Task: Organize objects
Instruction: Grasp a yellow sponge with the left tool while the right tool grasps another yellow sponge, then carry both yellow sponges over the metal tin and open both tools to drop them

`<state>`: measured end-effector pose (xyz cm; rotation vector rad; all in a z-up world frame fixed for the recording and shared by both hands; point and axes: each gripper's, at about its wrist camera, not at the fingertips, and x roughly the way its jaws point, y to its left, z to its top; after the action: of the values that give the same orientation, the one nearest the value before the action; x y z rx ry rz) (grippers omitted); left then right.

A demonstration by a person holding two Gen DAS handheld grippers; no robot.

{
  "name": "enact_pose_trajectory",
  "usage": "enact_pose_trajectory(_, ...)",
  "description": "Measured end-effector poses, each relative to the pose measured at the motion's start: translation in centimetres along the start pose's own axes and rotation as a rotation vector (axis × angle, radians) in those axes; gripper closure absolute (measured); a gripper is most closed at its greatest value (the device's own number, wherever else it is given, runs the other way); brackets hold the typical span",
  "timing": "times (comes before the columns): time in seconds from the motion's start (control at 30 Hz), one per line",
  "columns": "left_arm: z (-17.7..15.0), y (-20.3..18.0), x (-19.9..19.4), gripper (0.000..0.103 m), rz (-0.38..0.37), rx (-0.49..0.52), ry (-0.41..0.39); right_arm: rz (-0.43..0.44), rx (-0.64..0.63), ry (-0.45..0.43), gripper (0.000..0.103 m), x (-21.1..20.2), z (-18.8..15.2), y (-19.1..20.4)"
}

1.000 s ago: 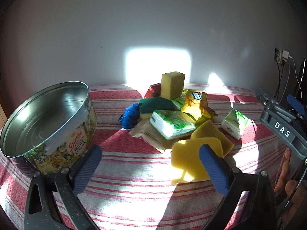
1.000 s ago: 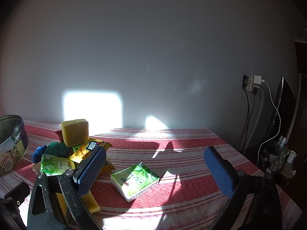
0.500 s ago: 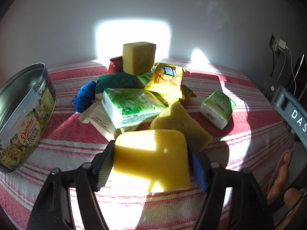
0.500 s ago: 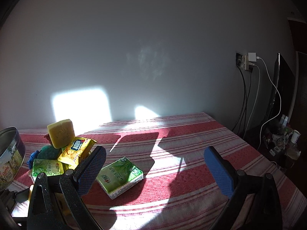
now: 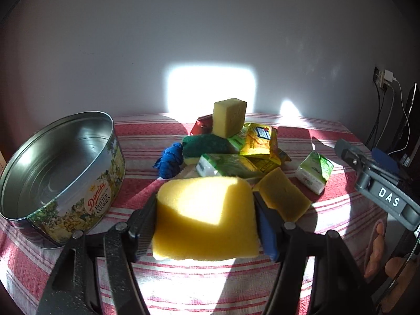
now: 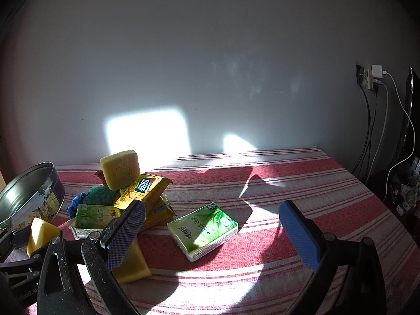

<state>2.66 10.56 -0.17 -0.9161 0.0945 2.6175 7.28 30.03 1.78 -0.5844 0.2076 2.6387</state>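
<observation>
Two hand-held grippers: left hand-held gripper (image 5: 206,225) closing, pads squeezing yellow sponge (image 5: 206,218) sides; soft, light, compressible. Right hand-held gripper (image 6: 219,232) open, empty.

A flat yellow sponge (image 5: 207,218) is lifted above the striped table (image 5: 341,204), pressed on both sides. Behind it a pile lies: a second flat yellow sponge (image 5: 282,197), a green tissue pack (image 5: 225,166), a yellow snack bag (image 5: 260,139), a green scouring sponge (image 5: 204,144), a blue cloth (image 5: 169,160), and a yellow sponge cube (image 5: 229,116) on top. Another green tissue pack (image 6: 203,229) lies apart. The open round cookie tin (image 5: 60,173) stands on the left.
</observation>
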Motion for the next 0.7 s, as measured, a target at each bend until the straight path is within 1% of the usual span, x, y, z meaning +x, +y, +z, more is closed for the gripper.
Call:
enact_pose_trajectory(0.1,0.3,2.3,-0.2,0.036,0.034,-0.035,0.003,0.101,-0.025,0.079,0.000,0.9,-0.5,1.7)
enact_pose_trajectory(0.17,0.4,3.1,-0.5,0.036,0.056,-0.036,-0.008,0.145,-0.042,0.137,0.000,1.6,-0.9,2.9)
enact_pose_trajectory(0.27,0.5,3.6,-1.0,0.036,0.080,-0.017,-0.026,0.154,-0.085,0.207,0.000,2.5,-1.6,4.4)
enact_pose_trajectory(0.37,0.6,4.0,-1.2,0.036,0.100,-0.004,-0.040,0.195,-0.119,0.286,0.001,3.4,-2.6,5.8)
enact_pose_trajectory(0.4,0.7,4.2,-1.3,0.036,0.104,-0.003,-0.041,0.204,-0.132,0.308,0.003,3.6,-2.8,6.1)
enact_pose_trajectory(0.47,0.7,4.5,-1.4,0.036,0.113,0.004,-0.040,0.192,-0.163,0.344,0.007,4.2,-3.2,7.0)
enact_pose_trajectory(0.5,0.7,4.7,-1.4,0.036,0.118,0.010,-0.043,0.188,-0.177,0.367,0.015,4.5,-3.4,7.4)
enact_pose_trajectory(0.53,0.7,4.9,-1.5,0.036,0.123,0.014,-0.047,0.193,-0.189,0.391,0.026,4.8,-3.6,7.7)
enact_pose_trajectory(0.57,0.8,5.0,-1.5,0.036,0.128,0.018,-0.050,0.199,-0.199,0.416,0.032,5.2,-3.8,8.0)
enact_pose_trajectory(0.6,0.8,5.2,-1.5,0.036,0.130,0.022,-0.053,0.197,-0.208,0.440,0.044,5.4,-4.1,8.3)
enact_pose_trajectory(0.63,0.9,5.4,-1.6,0.036,0.129,0.023,-0.054,0.186,-0.217,0.434,0.048,5.3,-4.0,8.6)
enact_pose_trajectory(0.7,1.0,5.9,-1.8,0.036,0.126,0.023,-0.060,0.193,-0.217,0.431,0.049,4.9,-4.2,8.9)
